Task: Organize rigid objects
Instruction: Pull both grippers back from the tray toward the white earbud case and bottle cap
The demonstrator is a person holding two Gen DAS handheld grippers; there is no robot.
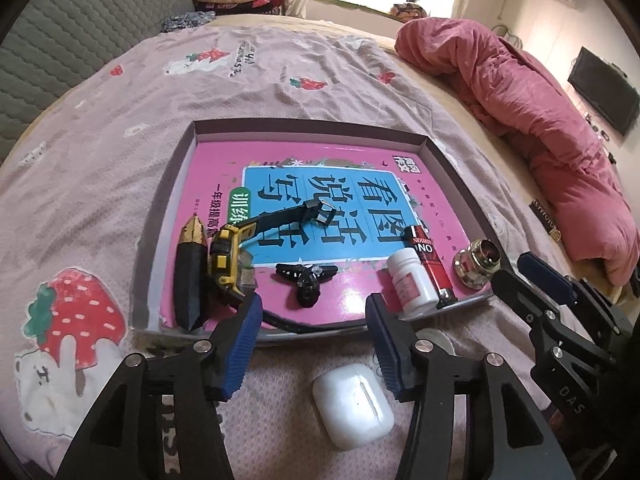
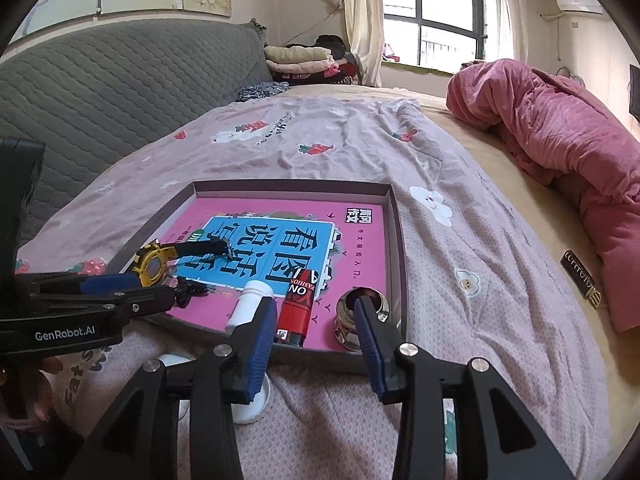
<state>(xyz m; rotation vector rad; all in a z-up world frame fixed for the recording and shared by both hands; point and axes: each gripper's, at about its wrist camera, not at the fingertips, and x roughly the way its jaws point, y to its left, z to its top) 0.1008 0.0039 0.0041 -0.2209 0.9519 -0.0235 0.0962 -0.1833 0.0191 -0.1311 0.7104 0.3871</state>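
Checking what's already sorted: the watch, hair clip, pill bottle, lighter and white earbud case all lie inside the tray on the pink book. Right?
Not quite. The white earbud case lies outside the tray, on the bedspread in front of its near wall, as the left wrist view shows. The rest are inside.

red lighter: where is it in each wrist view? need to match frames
Left wrist: red lighter lower right of centre, lying in the tray beside the white pill bottle.
Right wrist: red lighter just below centre, between that bottle and the metal cap.
Shared landmark: pink book under it.
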